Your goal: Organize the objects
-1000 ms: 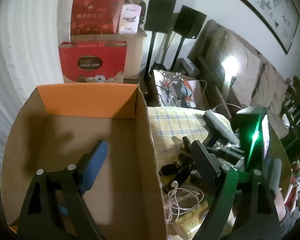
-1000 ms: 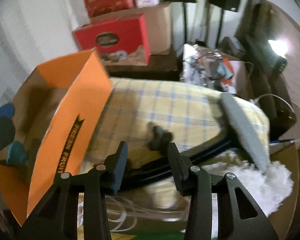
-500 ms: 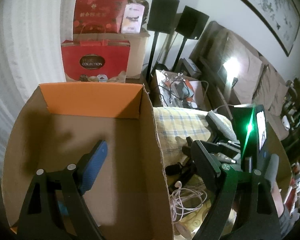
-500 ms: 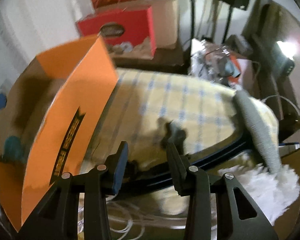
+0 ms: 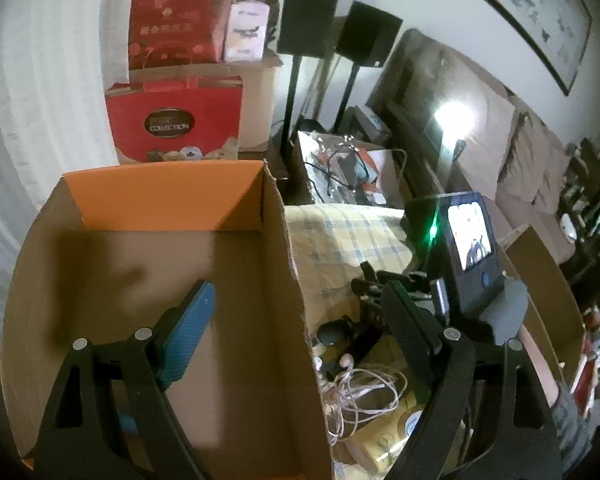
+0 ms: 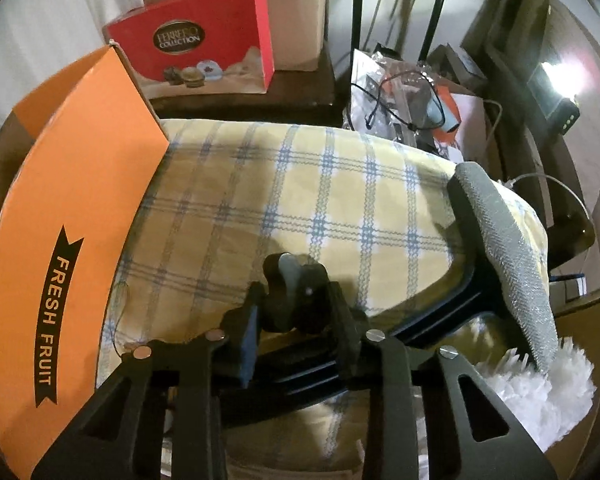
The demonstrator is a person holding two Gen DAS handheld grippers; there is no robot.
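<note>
An orange "FRESH FRUIT" cardboard box (image 5: pixel 172 200) stands open with its floor bare; it also shows in the right wrist view (image 6: pixel 80 216) at the left. My left gripper (image 5: pixel 296 312) is open, straddling the box's right wall. My right gripper (image 6: pixel 296 316) is shut on the black knob (image 6: pixel 296 292) of a black gadget with a long arm (image 6: pixel 432 320) and a grey padded end (image 6: pixel 504 240). The gadget lies on a yellow plaid pillow (image 6: pixel 300 200). In the left wrist view the right gripper unit with its lit screen (image 5: pixel 468 240) is over the pillow.
Tangled white earphone cable (image 5: pixel 364 388) and small dark items (image 5: pixel 336 332) lie beside the box. A white fluffy thing (image 6: pixel 540 392) lies at the right. Red gift boxes (image 5: pixel 176 120), two speaker stands (image 5: pixel 300 60) and a cluttered side table (image 5: pixel 340 168) stand behind.
My right gripper has moved forward and closed on the black knob. In the left wrist view the right gripper unit has come in over the pillow. The left gripper has barely moved.
</note>
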